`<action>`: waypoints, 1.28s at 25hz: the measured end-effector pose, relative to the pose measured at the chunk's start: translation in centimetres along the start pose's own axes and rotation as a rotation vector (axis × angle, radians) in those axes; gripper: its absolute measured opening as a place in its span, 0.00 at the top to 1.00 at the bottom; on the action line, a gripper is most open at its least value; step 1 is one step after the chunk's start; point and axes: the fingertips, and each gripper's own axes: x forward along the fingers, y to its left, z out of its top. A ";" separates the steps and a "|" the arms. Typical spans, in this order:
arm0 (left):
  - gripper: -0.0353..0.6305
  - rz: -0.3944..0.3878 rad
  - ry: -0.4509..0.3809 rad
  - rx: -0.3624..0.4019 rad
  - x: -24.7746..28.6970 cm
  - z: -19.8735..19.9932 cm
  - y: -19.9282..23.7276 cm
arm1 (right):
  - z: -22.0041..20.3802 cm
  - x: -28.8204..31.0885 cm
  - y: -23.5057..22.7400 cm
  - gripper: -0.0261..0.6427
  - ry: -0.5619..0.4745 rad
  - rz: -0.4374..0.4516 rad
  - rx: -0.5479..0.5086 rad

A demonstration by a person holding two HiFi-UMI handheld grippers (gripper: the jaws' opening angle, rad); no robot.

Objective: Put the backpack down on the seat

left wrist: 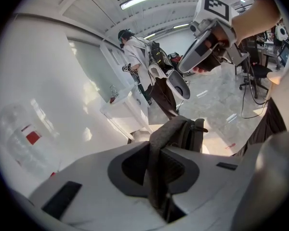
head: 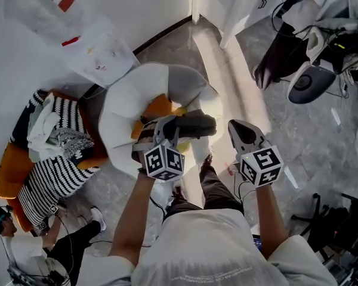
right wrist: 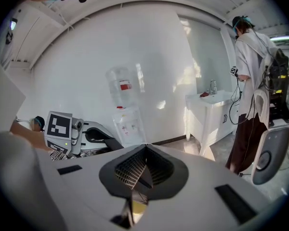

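Hanging dark grey backpack [head: 196,124], strap [left wrist: 156,165] pinched in left gripper [head: 163,127]

Head view looks down — gripper views outward.

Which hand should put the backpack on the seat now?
Left. The left gripper is shut on the backpack strap, over the white seat. The right gripper is shut, empty, off to the side.

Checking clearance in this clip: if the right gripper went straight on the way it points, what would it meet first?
Probably the white wall, just right of the white water dispenser; the right gripper, jaws shut and empty, has nothing nearer in line, though depth is unclear.
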 end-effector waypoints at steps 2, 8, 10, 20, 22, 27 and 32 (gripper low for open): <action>0.88 -0.009 0.009 -0.007 1.1 -0.3 -0.2 | -0.1 0.4 -0.5 0.96 0.008 0.001 0.000; 0.88 -0.053 0.024 -0.046 4.8 -1.5 -1.3 | -1.5 1.9 -2.3 0.96 0.049 0.003 0.011; 0.88 -0.068 0.039 -0.061 6.0 -2.3 -1.6 | -2.0 2.6 -2.6 0.96 0.062 0.008 0.014; 0.88 -0.105 0.075 -0.078 11.6 -3.5 -2.2 | -4.0 5.6 -4.8 0.96 0.112 0.041 0.012; 0.88 -0.103 0.087 -0.097 12.4 -4.0 -2.2 | -4.5 5.9 -5.2 0.96 0.120 0.045 0.021; 0.88 -0.095 0.103 -0.145 14.4 -5.1 -2.3 | -6.1 6.8 -5.7 0.96 0.150 0.059 0.037; 0.88 -0.100 0.142 -0.177 16.0 -6.7 -2.0 | -6.0 7.7 -6.0 0.96 0.164 0.072 0.033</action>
